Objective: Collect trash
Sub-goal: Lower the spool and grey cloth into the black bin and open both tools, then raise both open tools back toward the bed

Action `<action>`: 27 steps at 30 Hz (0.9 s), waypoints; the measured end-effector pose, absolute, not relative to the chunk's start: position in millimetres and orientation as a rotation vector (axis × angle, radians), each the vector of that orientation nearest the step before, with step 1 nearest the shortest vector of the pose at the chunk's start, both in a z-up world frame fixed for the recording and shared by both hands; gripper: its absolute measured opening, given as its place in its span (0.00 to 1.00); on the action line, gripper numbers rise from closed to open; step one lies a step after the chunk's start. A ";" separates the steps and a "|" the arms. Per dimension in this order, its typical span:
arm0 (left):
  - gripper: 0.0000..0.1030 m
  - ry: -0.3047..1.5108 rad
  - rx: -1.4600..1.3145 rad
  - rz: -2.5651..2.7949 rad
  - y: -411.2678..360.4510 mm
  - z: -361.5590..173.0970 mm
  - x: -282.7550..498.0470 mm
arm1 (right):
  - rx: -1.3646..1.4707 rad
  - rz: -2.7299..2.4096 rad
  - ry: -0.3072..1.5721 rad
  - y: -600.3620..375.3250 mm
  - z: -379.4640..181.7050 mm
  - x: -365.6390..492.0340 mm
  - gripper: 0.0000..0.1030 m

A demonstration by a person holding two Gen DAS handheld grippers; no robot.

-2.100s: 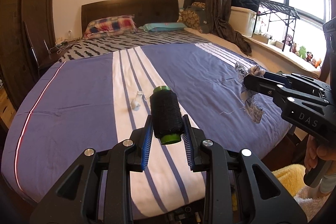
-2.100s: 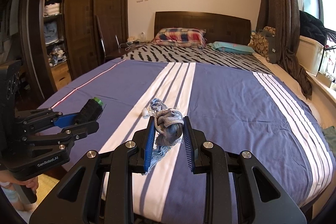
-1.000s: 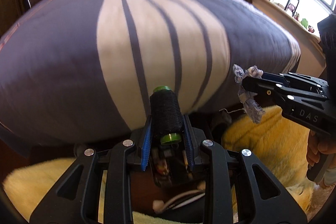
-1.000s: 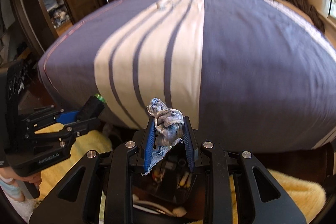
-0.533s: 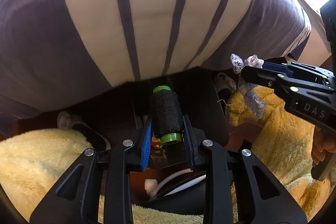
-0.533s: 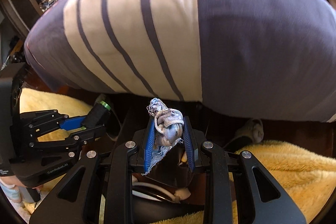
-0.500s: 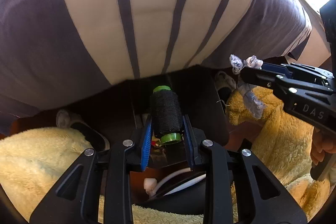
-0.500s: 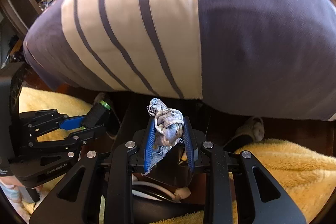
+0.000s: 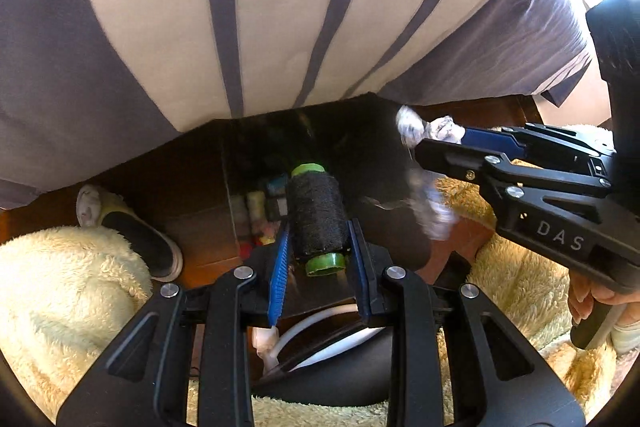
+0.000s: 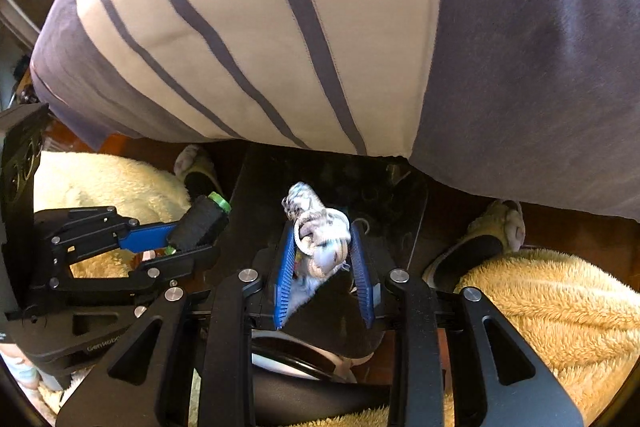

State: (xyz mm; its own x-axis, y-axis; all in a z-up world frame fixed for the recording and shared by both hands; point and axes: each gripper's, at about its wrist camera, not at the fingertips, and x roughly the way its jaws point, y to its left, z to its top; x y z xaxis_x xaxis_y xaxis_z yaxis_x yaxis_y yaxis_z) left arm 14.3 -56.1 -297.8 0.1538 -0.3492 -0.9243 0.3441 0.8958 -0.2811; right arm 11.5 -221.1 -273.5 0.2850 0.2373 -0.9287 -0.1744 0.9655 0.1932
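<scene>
Black thread spool (image 9: 318, 218), green-capped, clamped between the blue pads of the left gripper (image 9: 320, 255). Grey-white knotted rag (image 10: 320, 239) clamped in the right gripper (image 10: 323, 263). Both point down over a dark open bin (image 9: 360, 163) at the foot of the striped bedspread (image 9: 280, 7). Yellow fleece (image 10: 540, 307) and slippers (image 9: 132, 231) flank it.

The right gripper (image 10: 322, 259) pinches a knotted rag (image 10: 320, 239) above what seems a dark bin (image 10: 256, 187).
</scene>
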 end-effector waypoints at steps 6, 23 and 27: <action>0.37 1.332 -0.012 -0.493 -55.5 -302.5 17.4 | 0.066 0.258 1.256 -221.4 -275.2 20.4 0.36; 0.92 1.190 0.031 -0.421 -45.1 -253.3 11.0 | 0.039 0.130 1.144 -244.1 -240.4 13.3 0.97; 0.92 1.140 0.031 -0.418 -40.1 -235.1 7.0 | 0.046 0.123 1.105 -248.1 -220.8 10.7 0.97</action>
